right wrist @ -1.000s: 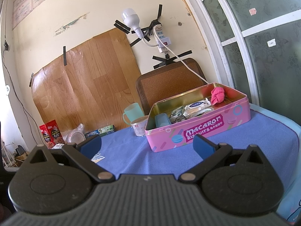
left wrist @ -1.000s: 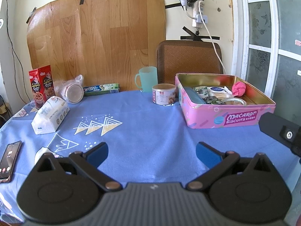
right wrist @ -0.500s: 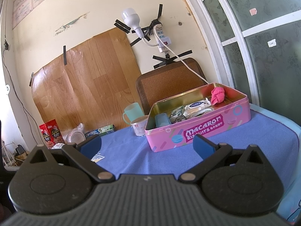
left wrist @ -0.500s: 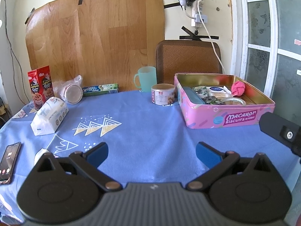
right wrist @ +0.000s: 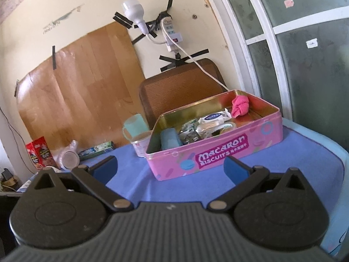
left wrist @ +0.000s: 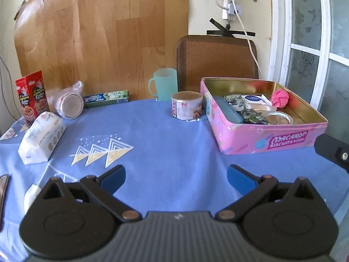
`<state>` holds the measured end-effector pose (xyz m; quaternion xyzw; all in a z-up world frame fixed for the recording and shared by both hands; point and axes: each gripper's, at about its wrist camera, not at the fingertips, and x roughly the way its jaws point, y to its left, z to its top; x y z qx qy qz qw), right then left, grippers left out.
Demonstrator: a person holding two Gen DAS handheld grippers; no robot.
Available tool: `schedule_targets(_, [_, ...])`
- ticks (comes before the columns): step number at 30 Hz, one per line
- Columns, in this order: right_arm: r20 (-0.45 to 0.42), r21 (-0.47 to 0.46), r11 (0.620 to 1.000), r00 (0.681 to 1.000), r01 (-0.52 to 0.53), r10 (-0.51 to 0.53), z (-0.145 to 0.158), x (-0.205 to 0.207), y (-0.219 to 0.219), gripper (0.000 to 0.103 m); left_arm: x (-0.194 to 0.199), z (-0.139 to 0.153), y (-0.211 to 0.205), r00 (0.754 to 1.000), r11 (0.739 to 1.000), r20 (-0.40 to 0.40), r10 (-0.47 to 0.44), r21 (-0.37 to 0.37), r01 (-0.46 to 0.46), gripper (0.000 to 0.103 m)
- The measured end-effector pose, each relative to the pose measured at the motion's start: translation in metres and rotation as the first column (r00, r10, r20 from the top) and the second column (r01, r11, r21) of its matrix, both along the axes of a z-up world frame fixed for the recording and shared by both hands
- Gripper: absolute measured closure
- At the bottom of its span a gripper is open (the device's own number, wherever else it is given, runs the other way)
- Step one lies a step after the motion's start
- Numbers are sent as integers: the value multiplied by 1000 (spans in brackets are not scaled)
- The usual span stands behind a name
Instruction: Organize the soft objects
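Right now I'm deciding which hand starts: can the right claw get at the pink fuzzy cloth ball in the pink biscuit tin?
Probably yes. The right claw is open and empty, the pink metal biscuit tin has no lid, and the pink fuzzy cloth ball lies uncovered in its far corner.

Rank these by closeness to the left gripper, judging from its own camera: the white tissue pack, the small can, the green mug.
From the left gripper:
1. White tissue pack, lying off to its left.
2. Small can, ahead, beside the pink tin.
3. Green mug, behind the can at the table's far edge.

Green mug, small can, red snack box, toothpaste box, brown chair
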<state>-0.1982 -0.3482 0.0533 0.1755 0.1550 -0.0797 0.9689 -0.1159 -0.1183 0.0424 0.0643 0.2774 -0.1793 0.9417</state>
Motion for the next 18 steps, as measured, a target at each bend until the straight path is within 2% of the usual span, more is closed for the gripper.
schedule_targets(9, [-57,-41,999,998,15,-17,-4,37,4,0,51,2,-6,999,1000,-32,-19,-1,19,0])
schedule_targets(14, [-45,-75,996,998,40,-44,-5,51,6,0,71,2,-14,1000,999,4,-29,22,29,0])
schedule_targets(18, [-65,-81,995,996,52,-58,-9,61,6,0,83,0,-20,999,999,0,-50,15,50,0])
